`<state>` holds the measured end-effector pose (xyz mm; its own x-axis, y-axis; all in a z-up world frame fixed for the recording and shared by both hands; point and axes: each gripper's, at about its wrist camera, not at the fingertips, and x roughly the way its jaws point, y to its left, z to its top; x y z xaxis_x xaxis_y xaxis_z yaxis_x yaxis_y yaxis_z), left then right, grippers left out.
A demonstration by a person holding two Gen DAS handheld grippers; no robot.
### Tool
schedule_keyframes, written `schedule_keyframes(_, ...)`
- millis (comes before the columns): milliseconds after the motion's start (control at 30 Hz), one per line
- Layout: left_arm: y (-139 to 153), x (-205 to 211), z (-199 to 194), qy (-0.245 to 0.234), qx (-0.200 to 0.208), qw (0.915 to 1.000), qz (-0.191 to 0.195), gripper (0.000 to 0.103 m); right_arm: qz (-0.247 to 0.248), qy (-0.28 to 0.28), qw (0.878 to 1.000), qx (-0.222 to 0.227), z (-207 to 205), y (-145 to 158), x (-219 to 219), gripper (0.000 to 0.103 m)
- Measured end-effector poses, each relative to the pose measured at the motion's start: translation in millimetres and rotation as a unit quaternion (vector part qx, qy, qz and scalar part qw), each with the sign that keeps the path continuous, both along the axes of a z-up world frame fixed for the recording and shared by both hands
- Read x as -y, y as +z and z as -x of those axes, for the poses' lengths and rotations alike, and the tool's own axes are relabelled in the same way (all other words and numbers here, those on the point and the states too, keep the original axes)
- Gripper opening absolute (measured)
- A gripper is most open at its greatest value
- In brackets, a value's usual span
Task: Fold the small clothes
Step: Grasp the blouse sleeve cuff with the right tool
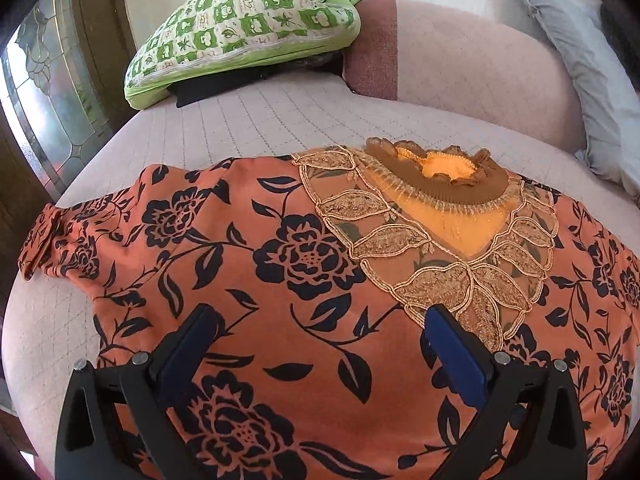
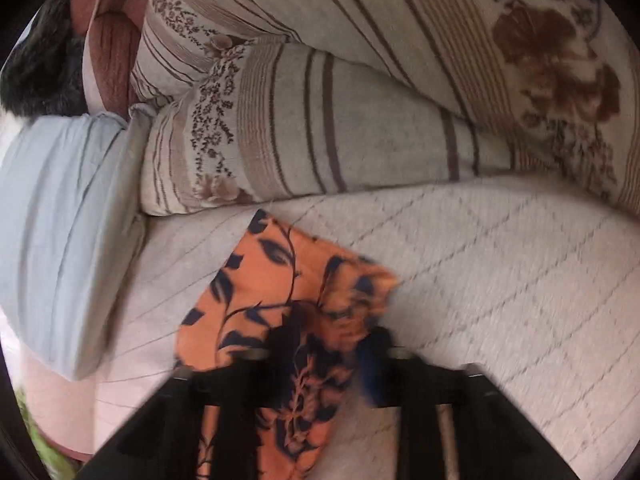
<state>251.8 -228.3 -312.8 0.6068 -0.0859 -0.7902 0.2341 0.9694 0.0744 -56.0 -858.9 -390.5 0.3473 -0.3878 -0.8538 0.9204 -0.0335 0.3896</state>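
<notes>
A: What is the garment?
B: An orange top (image 1: 280, 264) printed with dark navy flowers and leaves, spread flat, front up, on the quilted bed (image 1: 224, 120).
A: Its neck?
B: A brown ruffled collar (image 1: 444, 176) at the far edge, over a plain orange V panel bordered with gold-embroidered leaf shapes.
A: The sleeves?
B: One sleeve (image 1: 60, 240) stretches out to the left, its cuff at the bed's edge. In the right wrist view another part of the top (image 2: 280, 312) lies on the bed, blurred, its corner pointing toward the pillows.
</notes>
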Motion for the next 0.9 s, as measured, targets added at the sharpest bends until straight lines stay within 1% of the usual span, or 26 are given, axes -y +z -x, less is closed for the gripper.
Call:
schedule_keyframes(33,0.5,0.0,-0.2,0.0,0.002,1.0,-0.001,0.103,0.001,-0.006,1.0,0.023,5.3,0.2,-1.1,0.005)
schedule_keyframes(67,1.0,-0.2,-1.1,0.002,0.005,1.0,-0.001,0.103,0.005,-0.014,0.999,0.044,11.1,2.7,-5.0,0.005)
schedule_keyframes(133,4.0,-3.2,-2.6,0.008,0.011,0.9999,-0.001,0.103,0.029,-0.006,0.998,0.061,15.1,15.1,-15.1,0.005)
schedule_keyframes(167,5.6,-5.5,-3.9,0.013,0.012,0.9998,0.0,0.103,0.039,0.005,0.997,0.066,14.0,23.3,-20.4,0.005)
schedule_keyframes(233,9.5,-13.2,-7.7,0.027,0.012,0.9995,0.005,0.103,0.052,0.03,0.994,0.093,7.0,45.6,-35.2,0.005)
schedule_keyframes(300,13.3,-22.7,-11.4,0.043,0.011,0.9989,0.012,0.103,0.059,0.055,0.989,0.122,-3.4,67.7,-53.0,0.005)
schedule_keyframes(367,18.1,-33.9,-15.3,0.061,0.012,0.9979,0.017,0.103,0.068,0.089,0.982,0.152,-22.8,95.3,-75.2,0.005)
schedule_keyframes(433,24.4,-47.7,-18.8,0.079,0.016,0.9964,0.024,0.103,0.069,0.13,0.972,0.183,-52.9,123.3,-101.1,0.005)
schedule_keyframes(500,31.6,-62.5,-24.2,0.097,0.02,0.9946,0.031,0.103,0.068,0.174,0.961,0.205,-86.4,147.7,-131.0,0.005)
schedule_keyframes(567,37.0,-76.6,-29.4,0.114,0.026,0.9926,0.033,0.103,0.065,0.226,0.946,0.223,-120.1,171.1,-174.4,0.005)
schedule_keyframes(667,45.5,-105.0,-37.9,0.151,0.035,0.987,0.04,0.103,0.055,0.295,0.924,0.238,-174.6,192.5,-241.1,0.005)
schedule_keyframes(733,50.4,-127.0,-43.4,0.176,0.036,0.9827,0.046,0.103,0.035,0.333,0.907,0.255,-210.9,197.8,-290.9,0.005)
schedule_keyframes(767,52.4,-138.0,-45.1,0.184,0.034,0.981,0.05,0.103,0.026,0.344,0.903,0.256,-229.6,196.8,-313.7,0.005)
schedule_keyframes(867,57.6,-169.6,-49.4,0.206,0.03,0.9759,0.065,0.103,-0.007,0.392,0.883,0.258,-282.6,180.4,-381.1,0.005)
schedule_keyframes(900,59.1,-179.6,-50.6,0.213,0.03,0.9743,0.067,0.103,-0.02,0.402,0.878,0.259,-292.8,174.2,-400.2,0.005)
